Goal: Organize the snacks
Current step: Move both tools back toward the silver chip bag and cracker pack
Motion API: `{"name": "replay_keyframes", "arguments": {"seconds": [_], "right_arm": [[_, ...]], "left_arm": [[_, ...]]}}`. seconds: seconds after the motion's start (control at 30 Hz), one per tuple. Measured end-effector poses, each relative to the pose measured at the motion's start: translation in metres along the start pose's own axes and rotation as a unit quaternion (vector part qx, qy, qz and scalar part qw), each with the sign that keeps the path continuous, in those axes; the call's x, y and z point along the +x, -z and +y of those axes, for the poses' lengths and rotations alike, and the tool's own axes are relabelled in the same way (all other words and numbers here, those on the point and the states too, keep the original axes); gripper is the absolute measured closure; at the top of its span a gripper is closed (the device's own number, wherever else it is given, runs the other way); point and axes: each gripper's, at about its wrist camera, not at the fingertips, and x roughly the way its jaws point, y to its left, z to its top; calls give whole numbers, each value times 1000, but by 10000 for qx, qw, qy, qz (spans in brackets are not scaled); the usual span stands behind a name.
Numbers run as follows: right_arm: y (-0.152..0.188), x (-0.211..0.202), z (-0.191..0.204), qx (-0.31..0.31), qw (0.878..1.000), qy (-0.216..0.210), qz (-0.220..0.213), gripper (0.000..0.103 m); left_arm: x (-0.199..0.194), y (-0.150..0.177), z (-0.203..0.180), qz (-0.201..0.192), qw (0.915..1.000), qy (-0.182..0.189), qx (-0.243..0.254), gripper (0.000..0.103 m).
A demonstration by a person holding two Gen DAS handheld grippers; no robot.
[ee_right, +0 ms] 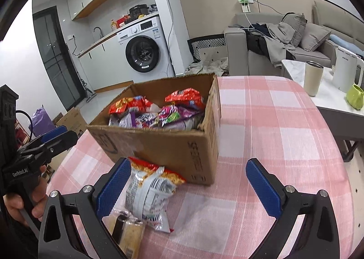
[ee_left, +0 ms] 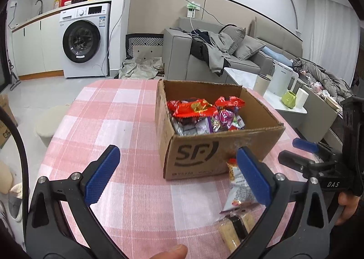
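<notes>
Wrapped biscuit (ee_right: 127, 234), snack bag (ee_right: 149, 193), full cardboard box (ee_right: 173, 145) behind

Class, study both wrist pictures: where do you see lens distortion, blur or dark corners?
Left wrist view: black vignette in the corners, wall lines bowed; the cardboard box is sharp, the thumb at the bottom edge is blurred. Right wrist view: same dark rim, the table edge curves; the snack bag is sharp, bright washout at the left.

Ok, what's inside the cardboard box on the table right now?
The cardboard box holds a heap of snack packets: red ones on top, purple and pink ones beneath, silver wrappers at one side. Whatever lies under the heap, and the box floor, is covered.
</notes>
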Motion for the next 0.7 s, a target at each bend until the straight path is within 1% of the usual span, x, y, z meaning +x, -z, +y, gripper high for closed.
{"name": "replay_keyframes", "arguments": {"seconds": [0.1, 0.3, 0.43, 0.7], "right_arm": [[7, 0, 3, -21, 10000, -10, 33, 0], [19, -5, 7, -105, 9999, 15, 48, 0], [23, -5, 5, -63, 10000, 52, 46, 0], [26, 6, 7, 19, 9998, -32, 185, 0]], "left_arm": [[-2, 7, -3, 23, 10000, -33, 46, 1], [-3, 19, -9, 135, 9998, 43, 112, 1], [1, 27, -10, 338, 9992, 186, 95, 1], [6, 38, -3, 418, 9991, 8, 12, 1]]}}
